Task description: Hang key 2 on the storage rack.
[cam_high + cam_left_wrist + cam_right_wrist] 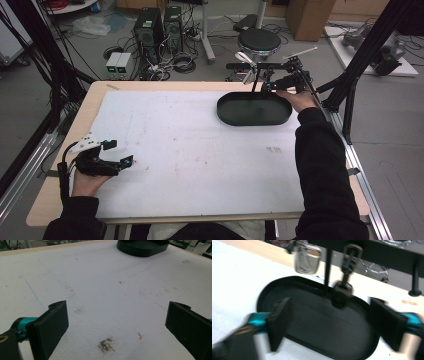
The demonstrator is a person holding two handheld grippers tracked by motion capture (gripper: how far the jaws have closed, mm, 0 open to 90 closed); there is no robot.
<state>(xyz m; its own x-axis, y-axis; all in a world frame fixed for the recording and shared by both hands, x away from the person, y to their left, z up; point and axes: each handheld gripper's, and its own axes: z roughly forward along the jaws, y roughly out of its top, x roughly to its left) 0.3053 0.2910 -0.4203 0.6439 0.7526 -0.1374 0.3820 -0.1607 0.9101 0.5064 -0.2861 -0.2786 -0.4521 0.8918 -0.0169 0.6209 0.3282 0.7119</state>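
Observation:
A black oval tray (254,110) lies on the white sheet at the far right of the table. Behind it stands a black rack (260,65) with utensils hanging from its bar. My right gripper (266,86) hovers open over the tray's back rim, just below the rack. In the right gripper view the tray (312,315) lies under the open right gripper (332,320). A shiny metal utensil (307,258) and a black utensil (344,277) hang ahead of it, untouched. My left gripper (120,152) rests open at the near left over bare sheet (112,290), nothing between its fingers (50,327).
The white sheet (200,150) covers most of the wooden table and has some stains. The tray's edge (142,247) lies far ahead in the left gripper view. Black frame posts (350,85) stand at the table's right side. Computers and cables sit on the floor beyond.

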